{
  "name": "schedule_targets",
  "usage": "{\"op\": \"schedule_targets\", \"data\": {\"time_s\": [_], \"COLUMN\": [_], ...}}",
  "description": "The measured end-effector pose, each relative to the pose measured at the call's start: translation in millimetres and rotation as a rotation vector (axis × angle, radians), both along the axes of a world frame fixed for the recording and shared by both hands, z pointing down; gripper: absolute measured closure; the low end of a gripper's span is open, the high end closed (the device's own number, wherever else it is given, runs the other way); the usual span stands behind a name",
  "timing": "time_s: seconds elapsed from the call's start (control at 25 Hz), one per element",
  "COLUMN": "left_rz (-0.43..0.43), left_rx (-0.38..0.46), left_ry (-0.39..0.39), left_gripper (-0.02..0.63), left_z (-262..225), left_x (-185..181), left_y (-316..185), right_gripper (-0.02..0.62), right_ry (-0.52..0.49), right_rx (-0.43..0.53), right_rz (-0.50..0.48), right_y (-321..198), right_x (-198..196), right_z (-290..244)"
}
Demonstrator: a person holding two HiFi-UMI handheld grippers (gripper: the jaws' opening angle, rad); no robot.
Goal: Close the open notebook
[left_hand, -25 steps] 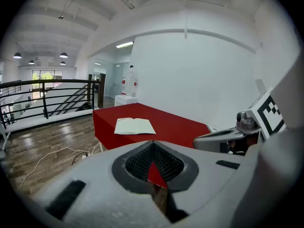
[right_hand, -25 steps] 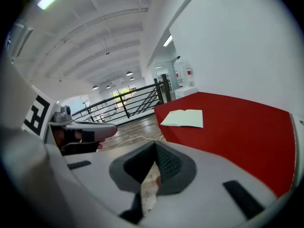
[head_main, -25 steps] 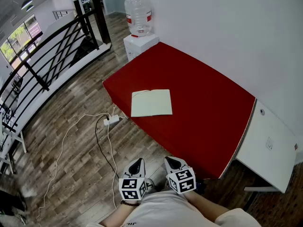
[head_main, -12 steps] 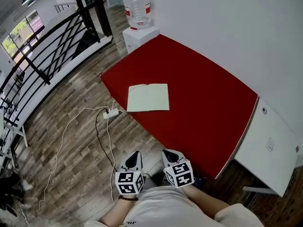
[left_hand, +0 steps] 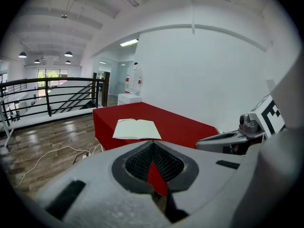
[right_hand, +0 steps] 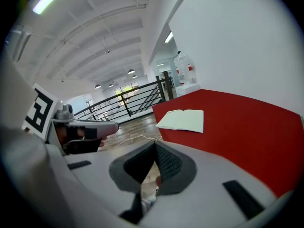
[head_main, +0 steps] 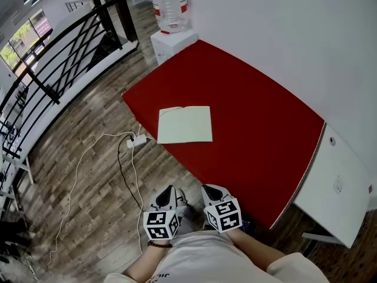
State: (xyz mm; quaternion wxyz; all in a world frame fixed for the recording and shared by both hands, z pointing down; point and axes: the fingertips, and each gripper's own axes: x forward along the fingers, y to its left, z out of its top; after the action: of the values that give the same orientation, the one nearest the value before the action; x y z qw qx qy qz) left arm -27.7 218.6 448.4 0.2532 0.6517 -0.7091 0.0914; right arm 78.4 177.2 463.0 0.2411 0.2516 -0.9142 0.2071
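Notebook (head_main: 185,124) lay open and flat on the red worktop (head_main: 259,105), close to the edge that faces the cable (head_main: 121,170) on the floor (head_main: 88,134). Nothing touched it.

Change over the last second: small. In the head view the notebook and the worktop had slid slightly up and left, and the bottle (head_main: 168,5) had crept toward the top border. I read that as the person stepping in. The left gripper (head_main: 168,192) and right gripper (head_main: 211,192) had drifted with the body. They sat side by side, low against the torso and over the floor, still short of the worktop's near corner and well apart from the notebook.

Left fingers (left_hand: 140,161) were closed on nothing, with the pads meeting. Right fingers (right_hand: 167,163) looked the same, together and empty. Both gripper views looked over the closed tips at the notebook ahead.

For the task this was approach only; the closing had not begun. My judgement: one gripper would still have to reach a page edge before anything could fold.

Notebook's look: two pale cream pages, apparently blank, with a faint centre crease. The leaf on the railing side looked the narrower one, and its far edge seemed to lift a little. The cover was hidden beneath, so I could not tell its colour.
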Motion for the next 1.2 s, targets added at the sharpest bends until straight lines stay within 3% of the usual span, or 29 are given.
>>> {"op": "schedule_targets", "data": {"time_s": [0.64,0.92,1.2], "left_rz": [0.159,0.218,0.212], "left_rx": [-0.005,0.004,-0.003], "left_ry": [0.001,0.009,0.028], "left_gripper": [0.6,0.6,0.6], "left_z": [8,-1,0], "left_x": [-106,-135,-155], "left_y": [-123,-147,-154], "right_gripper": [0.589,0.589,0.589], "right_ry": [0.029,0.03,0.046], "right_rx": [-0.005,0.006,-0.001], "right_rz": [0.116,0.156,0.159], "right_y": [-113,-135,-138], "right_x": [-106,-145,-161], "right_z": [7,-5,-7]}}
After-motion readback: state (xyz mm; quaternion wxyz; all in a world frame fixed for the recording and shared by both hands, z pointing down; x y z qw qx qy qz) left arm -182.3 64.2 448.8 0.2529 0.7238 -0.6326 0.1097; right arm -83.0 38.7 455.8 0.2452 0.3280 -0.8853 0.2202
